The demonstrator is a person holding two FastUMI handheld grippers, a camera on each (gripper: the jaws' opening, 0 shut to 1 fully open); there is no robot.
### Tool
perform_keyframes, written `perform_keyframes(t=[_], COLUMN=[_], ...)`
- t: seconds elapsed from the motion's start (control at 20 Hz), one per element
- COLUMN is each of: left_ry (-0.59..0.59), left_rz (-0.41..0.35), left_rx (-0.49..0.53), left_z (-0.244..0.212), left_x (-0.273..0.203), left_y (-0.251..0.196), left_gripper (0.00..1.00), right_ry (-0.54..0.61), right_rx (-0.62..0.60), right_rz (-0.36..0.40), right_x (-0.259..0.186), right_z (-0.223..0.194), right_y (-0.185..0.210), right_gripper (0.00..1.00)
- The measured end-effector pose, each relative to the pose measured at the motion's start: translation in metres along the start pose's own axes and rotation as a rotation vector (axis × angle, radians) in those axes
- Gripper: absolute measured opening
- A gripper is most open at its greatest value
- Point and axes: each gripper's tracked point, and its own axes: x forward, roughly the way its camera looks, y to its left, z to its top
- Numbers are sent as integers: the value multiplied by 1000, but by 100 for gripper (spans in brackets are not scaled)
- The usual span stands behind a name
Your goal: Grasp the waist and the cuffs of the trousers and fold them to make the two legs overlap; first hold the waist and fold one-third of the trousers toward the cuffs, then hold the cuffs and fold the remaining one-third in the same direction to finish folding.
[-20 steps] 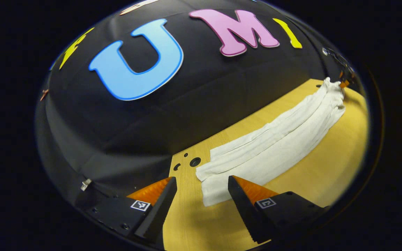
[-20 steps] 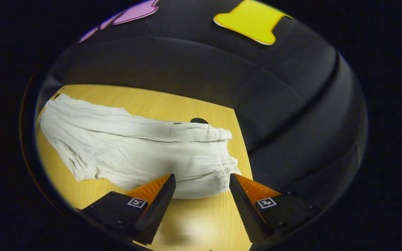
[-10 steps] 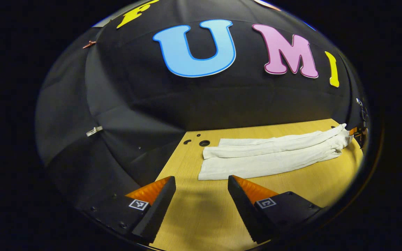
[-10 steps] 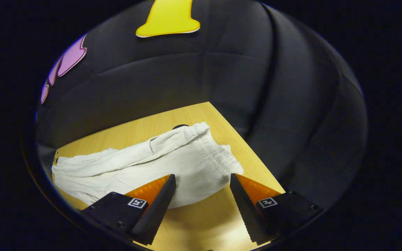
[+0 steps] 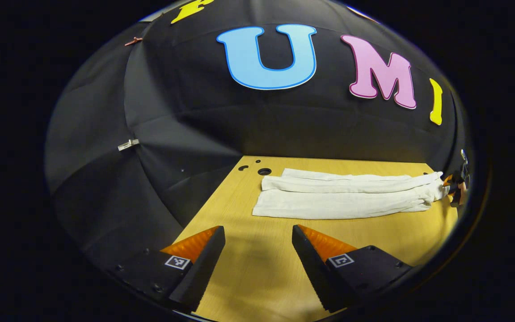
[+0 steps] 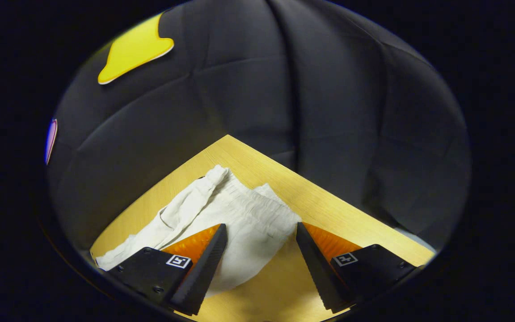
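Note:
White trousers [image 5: 342,203] lie lengthwise on the wooden table [image 5: 244,277] with the legs side by side. In the left gripper view the cuffs [image 5: 268,197] are the near end, a short way beyond my open left gripper [image 5: 257,230], which holds nothing. My right gripper [image 5: 456,190] shows small at the far waist end. In the right gripper view the gathered waistband [image 6: 257,203] lies just ahead of my open right gripper [image 6: 261,226]. Its fingers stand on either side of the waist cloth without pressing it.
Round holes [image 5: 264,171] are cut in the table near its far left corner, behind the cuffs. The table's right corner [image 6: 228,138] and its far edge run just past the waist. Black booth cloth surrounds the table.
The left gripper view has levelled and drawn back from the cuffs. The right gripper view has swung right, so the waist now lies between its fingers. Both grippers stay open.

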Motion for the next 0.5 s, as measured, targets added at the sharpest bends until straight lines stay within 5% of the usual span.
perform_keyframes(t=[0.25,0.35,0.5], left_ry=[27,33,39], left_rz=[-20,-28,-34], left_rx=[-61,-55,-55], left_z=[-10,-12,-16], left_x=[0,1,2], left_y=[-14,-18,-22], left_gripper=[96,97,97], right_ry=[-40,-32,9], right_rx=[16,9,36], right_rz=[-50,-85,-102], right_x=[0,-1,-4], right_z=[9,11,5], right_y=[-5,-14,-17], right_gripper=[99,79,36])
